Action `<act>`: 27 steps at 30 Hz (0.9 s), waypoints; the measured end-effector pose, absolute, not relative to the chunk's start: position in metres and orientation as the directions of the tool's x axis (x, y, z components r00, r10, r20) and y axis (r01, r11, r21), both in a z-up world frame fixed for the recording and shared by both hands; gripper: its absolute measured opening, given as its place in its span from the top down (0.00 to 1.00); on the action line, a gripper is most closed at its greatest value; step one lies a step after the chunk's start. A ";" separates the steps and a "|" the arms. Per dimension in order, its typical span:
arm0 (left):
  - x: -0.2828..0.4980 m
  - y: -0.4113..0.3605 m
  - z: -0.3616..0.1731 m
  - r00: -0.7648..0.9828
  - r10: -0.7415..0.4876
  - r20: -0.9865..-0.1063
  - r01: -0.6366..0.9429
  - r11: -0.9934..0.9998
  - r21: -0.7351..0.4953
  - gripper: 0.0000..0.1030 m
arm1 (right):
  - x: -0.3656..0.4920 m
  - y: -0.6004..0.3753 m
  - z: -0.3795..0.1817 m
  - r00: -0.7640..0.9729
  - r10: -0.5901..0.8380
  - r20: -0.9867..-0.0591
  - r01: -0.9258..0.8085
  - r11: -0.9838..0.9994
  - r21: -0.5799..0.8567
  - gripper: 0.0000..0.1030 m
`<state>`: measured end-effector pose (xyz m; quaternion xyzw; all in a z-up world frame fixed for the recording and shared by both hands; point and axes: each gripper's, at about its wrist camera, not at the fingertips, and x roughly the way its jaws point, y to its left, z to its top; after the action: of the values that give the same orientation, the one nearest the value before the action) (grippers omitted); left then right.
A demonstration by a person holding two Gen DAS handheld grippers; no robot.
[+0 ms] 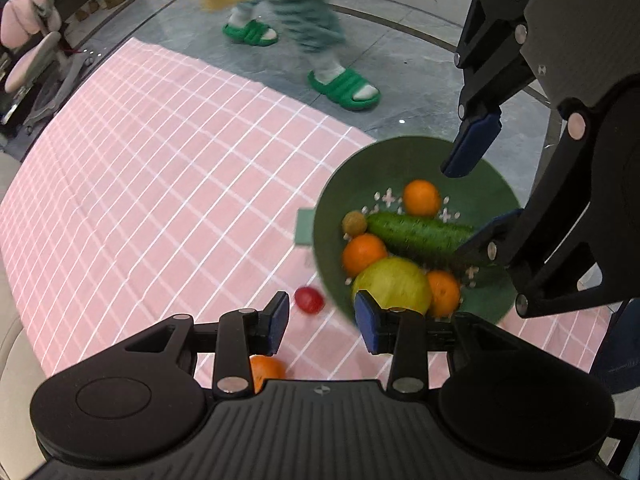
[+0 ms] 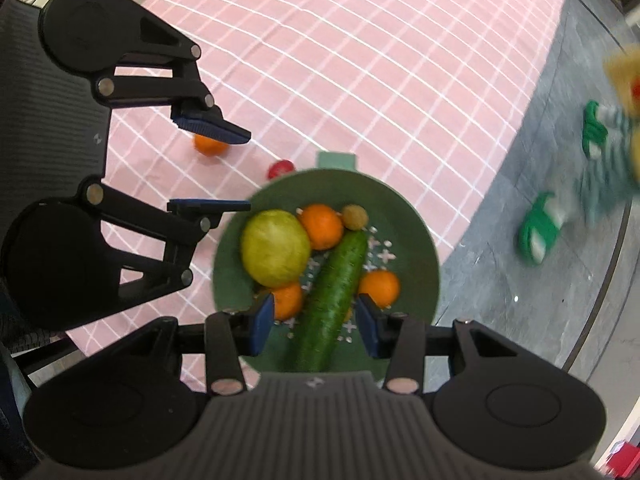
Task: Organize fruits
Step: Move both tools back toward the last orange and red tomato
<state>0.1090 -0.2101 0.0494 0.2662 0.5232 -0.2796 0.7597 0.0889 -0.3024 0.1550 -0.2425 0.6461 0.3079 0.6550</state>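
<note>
A green strainer bowl (image 1: 344,200) (image 2: 416,220) sits near the edge of the pink checked tablecloth. It holds a cucumber (image 1: 416,234) (image 2: 338,292), a yellow-green apple (image 1: 394,282) (image 2: 276,246), three oranges (image 1: 421,197) (image 2: 322,226) and a small brownish fruit (image 1: 354,223) (image 2: 354,216). A red fruit (image 1: 309,300) (image 2: 279,168) and an orange (image 1: 267,370) (image 2: 209,146) lie loose on the cloth. My left gripper (image 1: 322,320) (image 2: 248,170) is open and empty beside the bowl. My right gripper (image 2: 315,326) (image 1: 480,204) is open over the cucumber.
The pink checked cloth (image 1: 160,184) spreads to the left. A person in green slippers (image 1: 344,88) (image 2: 540,232) walks on the grey floor beyond the table edge. A pink chair (image 1: 28,60) stands at the far left.
</note>
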 end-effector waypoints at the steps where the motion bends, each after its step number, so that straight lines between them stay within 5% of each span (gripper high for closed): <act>1: 0.107 -0.204 0.050 0.298 -0.143 -0.944 0.699 0.706 0.114 0.55 | 0.087 -0.297 0.157 -0.023 0.088 -0.996 -0.724 0.686 0.077 0.59; 27: 0.103 -0.082 -0.001 0.262 -0.138 -0.955 0.573 0.819 0.039 0.55 | 0.103 -0.161 0.119 -0.025 -0.004 -1.000 -0.834 0.551 0.019 0.58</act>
<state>0.1030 -0.0821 -0.0011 0.1934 0.5622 -0.2304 0.7703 0.1033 -0.1608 0.1186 -0.3319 0.6310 0.3380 0.6144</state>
